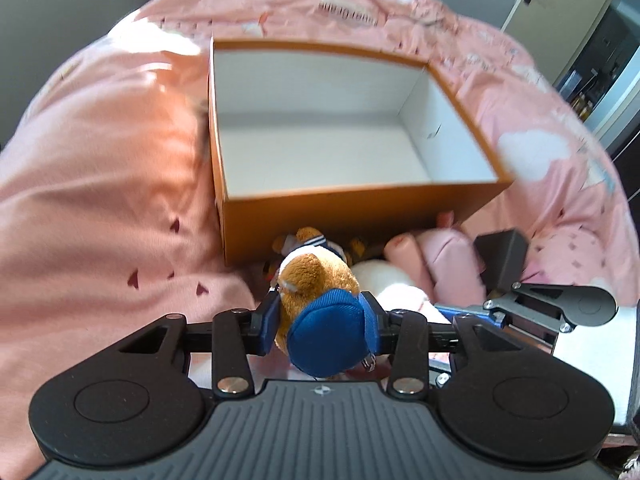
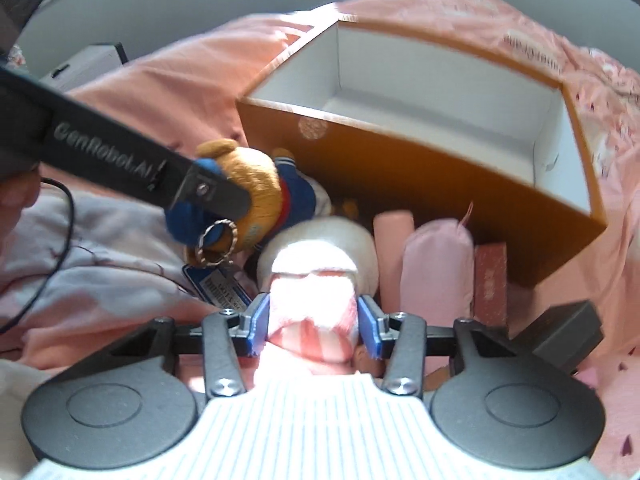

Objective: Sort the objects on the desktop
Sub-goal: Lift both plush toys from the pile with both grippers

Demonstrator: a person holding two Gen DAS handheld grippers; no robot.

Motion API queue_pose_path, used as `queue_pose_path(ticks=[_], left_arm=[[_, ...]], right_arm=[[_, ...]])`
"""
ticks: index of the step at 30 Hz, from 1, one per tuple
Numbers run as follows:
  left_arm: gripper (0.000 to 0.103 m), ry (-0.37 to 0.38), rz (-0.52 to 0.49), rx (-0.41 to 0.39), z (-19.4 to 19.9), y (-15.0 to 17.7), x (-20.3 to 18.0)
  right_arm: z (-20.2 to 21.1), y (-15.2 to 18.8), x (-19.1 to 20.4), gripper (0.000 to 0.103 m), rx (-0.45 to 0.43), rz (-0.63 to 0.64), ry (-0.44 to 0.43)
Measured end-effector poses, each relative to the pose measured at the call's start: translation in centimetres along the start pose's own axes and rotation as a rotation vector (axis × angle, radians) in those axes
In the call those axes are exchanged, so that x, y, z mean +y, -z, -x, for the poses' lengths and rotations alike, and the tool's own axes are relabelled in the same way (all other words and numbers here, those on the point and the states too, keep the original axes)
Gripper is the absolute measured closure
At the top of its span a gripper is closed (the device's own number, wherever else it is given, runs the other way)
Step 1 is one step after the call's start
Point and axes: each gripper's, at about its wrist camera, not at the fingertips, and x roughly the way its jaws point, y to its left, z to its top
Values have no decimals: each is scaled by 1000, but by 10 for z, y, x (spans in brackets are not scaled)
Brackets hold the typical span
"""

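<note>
My left gripper (image 1: 320, 322) was clamped on the brown plush bear (image 1: 316, 280), just in front of the orange box (image 1: 340, 216). My right gripper (image 2: 314, 322) pinched a pink-and-white striped soft toy (image 2: 312, 300); sun glare washed it out, so I couldn't identify it. Both grippers pointed toward the box on the pink bedding (image 1: 100, 200).

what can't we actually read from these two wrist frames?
- Bear plush, left wrist view: face hidden, seen from behind; blue cap fills the left claw.
- Pink-white plush in the right claw, right wrist view: sunlight blows out its top, so its shape is unreadable.
- Blue tag: print blurred.
- Orange box: motion-blurred, its near wall hides part of the floor.
</note>
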Motion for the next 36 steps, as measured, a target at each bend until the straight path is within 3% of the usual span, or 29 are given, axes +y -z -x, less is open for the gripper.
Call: queue_pose_path(ticks=[6, 12, 14, 19, 27, 36], left_arm=[[56, 19, 1, -100, 18, -6, -9], [57, -5, -97, -175, 30, -5, -30], [57, -25, -125, -147, 24, -2, -33], [57, -66, -157, -2, -6, 6, -31], [55, 2, -212, 196, -27, 19, -20], [48, 51, -135, 279, -34, 6, 1]], right_arm=[[33, -9, 1, 57, -113, 15, -20], [56, -12, 12, 58, -180, 98, 43], [58, -7, 17, 57, -156, 136, 70], [33, 8, 4, 57, -39, 81, 49], [17, 18, -31, 55, 39, -84, -75], [3, 19, -50, 45, 124, -223, -196]])
